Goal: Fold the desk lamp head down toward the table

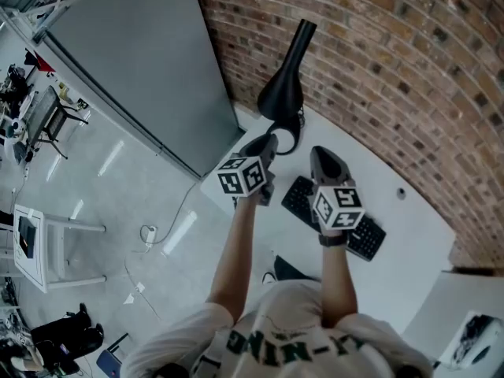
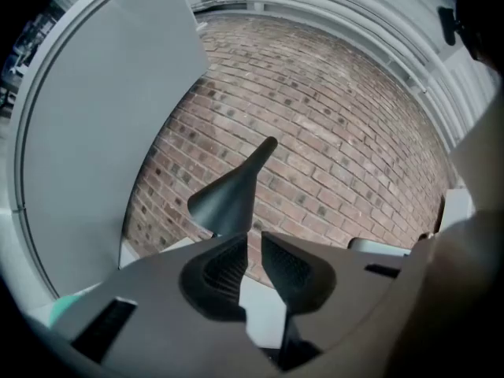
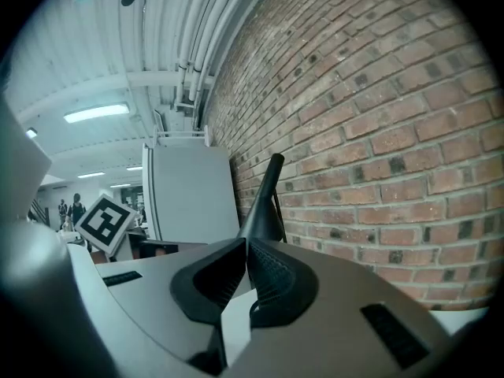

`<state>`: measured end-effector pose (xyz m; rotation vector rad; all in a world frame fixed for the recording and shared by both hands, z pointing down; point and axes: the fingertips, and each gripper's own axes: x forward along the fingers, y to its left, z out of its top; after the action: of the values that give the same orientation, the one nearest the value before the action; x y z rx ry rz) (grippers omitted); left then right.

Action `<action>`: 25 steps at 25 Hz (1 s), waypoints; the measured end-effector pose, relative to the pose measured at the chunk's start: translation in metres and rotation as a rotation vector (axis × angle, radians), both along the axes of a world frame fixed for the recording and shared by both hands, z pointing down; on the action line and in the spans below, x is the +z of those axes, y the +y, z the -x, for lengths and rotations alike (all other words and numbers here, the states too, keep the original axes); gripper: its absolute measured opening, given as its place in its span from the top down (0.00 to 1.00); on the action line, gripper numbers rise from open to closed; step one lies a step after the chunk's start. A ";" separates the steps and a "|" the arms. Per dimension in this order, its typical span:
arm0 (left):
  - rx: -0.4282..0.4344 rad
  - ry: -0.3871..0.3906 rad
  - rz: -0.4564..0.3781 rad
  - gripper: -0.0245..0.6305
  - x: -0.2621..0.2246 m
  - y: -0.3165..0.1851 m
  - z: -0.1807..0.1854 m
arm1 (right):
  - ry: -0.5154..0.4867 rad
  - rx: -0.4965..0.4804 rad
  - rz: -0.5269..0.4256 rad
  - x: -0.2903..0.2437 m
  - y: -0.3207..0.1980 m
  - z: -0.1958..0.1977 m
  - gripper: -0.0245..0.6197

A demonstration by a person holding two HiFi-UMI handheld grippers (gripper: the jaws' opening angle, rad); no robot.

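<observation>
The black desk lamp [image 1: 285, 81] stands at the far edge of the white table [image 1: 409, 250], against the brick wall, its cone-shaped head tilted up. In the head view my left gripper [image 1: 268, 144] hovers just in front of the lamp's base and my right gripper [image 1: 323, 157] is beside it on the right. In the left gripper view the lamp head [image 2: 228, 195] rises just beyond the left gripper [image 2: 252, 242], whose jaws stand a narrow gap apart with nothing between them. In the right gripper view the right gripper [image 3: 246, 246] has its tips together and empty, with the lamp [image 3: 264, 203] ahead.
A black keyboard [image 1: 346, 225] lies on the table under my right forearm. A grey partition panel [image 1: 134, 61] stands left of the lamp, and the brick wall [image 1: 394, 61] runs behind it. The floor left of the table holds a white stool [image 1: 47, 246] and a cable.
</observation>
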<state>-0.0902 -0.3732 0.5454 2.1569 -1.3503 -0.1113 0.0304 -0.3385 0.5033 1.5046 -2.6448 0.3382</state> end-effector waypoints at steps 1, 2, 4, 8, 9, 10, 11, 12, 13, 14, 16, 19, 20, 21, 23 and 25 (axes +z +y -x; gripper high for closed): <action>-0.005 -0.016 -0.018 0.88 -0.007 0.008 0.002 | 0.002 0.001 -0.009 -0.004 0.003 0.000 0.94; -0.010 -0.032 -0.035 0.89 -0.014 0.017 0.004 | 0.004 0.003 -0.018 -0.008 0.006 0.001 0.94; -0.024 -0.065 -0.068 0.90 -0.028 0.034 0.010 | 0.009 0.004 -0.035 -0.016 0.014 0.002 0.94; -0.060 -0.155 -0.128 0.93 -0.052 0.063 0.025 | 0.012 0.007 -0.068 -0.031 0.028 0.006 0.94; -0.069 -0.181 -0.143 0.93 -0.057 0.069 0.029 | 0.012 0.008 -0.075 -0.033 0.031 0.007 0.94; -0.079 -0.206 -0.157 0.94 -0.062 0.075 0.032 | 0.012 0.010 -0.082 -0.036 0.034 0.007 0.94; -0.089 -0.228 -0.171 0.94 -0.067 0.081 0.035 | 0.014 0.011 -0.087 -0.037 0.037 0.008 0.94; -0.099 -0.247 -0.184 0.95 -0.071 0.087 0.038 | 0.016 0.011 -0.091 -0.039 0.040 0.009 0.94; -0.108 -0.263 -0.195 0.95 -0.075 0.094 0.041 | 0.019 0.010 -0.094 -0.039 0.043 0.011 0.94; -0.117 -0.275 -0.203 0.95 -0.078 0.100 0.044 | 0.022 0.007 -0.098 -0.040 0.046 0.014 0.94; -0.135 -0.295 -0.217 0.96 -0.082 0.110 0.051 | 0.025 -0.001 -0.104 -0.041 0.051 0.020 0.94; -0.165 -0.322 -0.241 0.96 -0.086 0.121 0.060 | 0.031 -0.005 -0.108 -0.041 0.057 0.026 0.95; -0.175 -0.328 -0.247 0.96 -0.087 0.124 0.062 | 0.031 -0.004 -0.112 -0.042 0.058 0.028 0.95; -0.183 -0.333 -0.250 0.96 -0.087 0.128 0.064 | 0.032 -0.003 -0.116 -0.043 0.060 0.029 0.95; -0.196 -0.341 -0.251 0.96 -0.086 0.134 0.068 | 0.044 -0.001 -0.124 -0.044 0.063 0.032 0.95; -0.211 -0.350 -0.255 0.96 -0.086 0.139 0.073 | 0.066 0.006 -0.127 -0.044 0.065 0.033 0.95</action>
<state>-0.1629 -0.2346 0.4593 2.3122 -1.8505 0.0155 -0.0028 -0.2730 0.4598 1.5305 -2.6562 0.1203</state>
